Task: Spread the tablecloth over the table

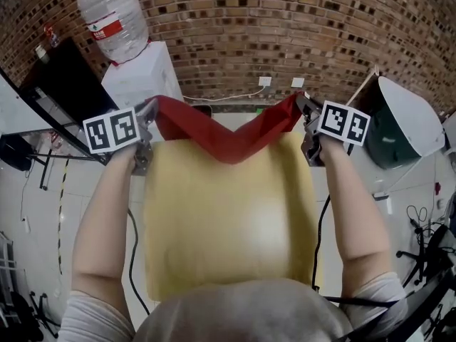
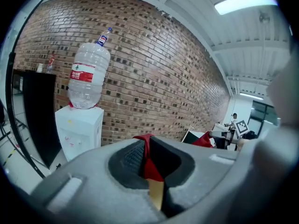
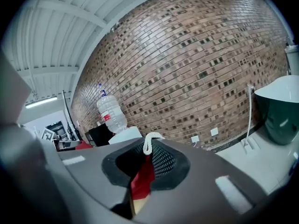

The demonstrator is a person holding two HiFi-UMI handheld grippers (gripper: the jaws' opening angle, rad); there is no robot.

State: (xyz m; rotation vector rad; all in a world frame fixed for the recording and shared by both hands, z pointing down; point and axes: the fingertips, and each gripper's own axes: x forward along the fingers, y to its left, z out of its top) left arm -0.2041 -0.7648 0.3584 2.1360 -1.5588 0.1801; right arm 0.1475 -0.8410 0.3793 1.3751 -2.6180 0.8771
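My left gripper (image 1: pixel 147 112) and my right gripper (image 1: pixel 306 109) are each clenched on one end of the red fabric tablecloth (image 1: pixel 228 140). It hangs between them in a shallow V, over the far edge of the flat pale-yellow surface (image 1: pixel 228 219) beneath my forearms. In both gripper views a fold of red cloth is pinched between the dark pads, and at the right one a small white cord loop (image 3: pixel 148 143) pokes out on top, while ahead stands the red-brown brick wall (image 1: pixel 285 27).
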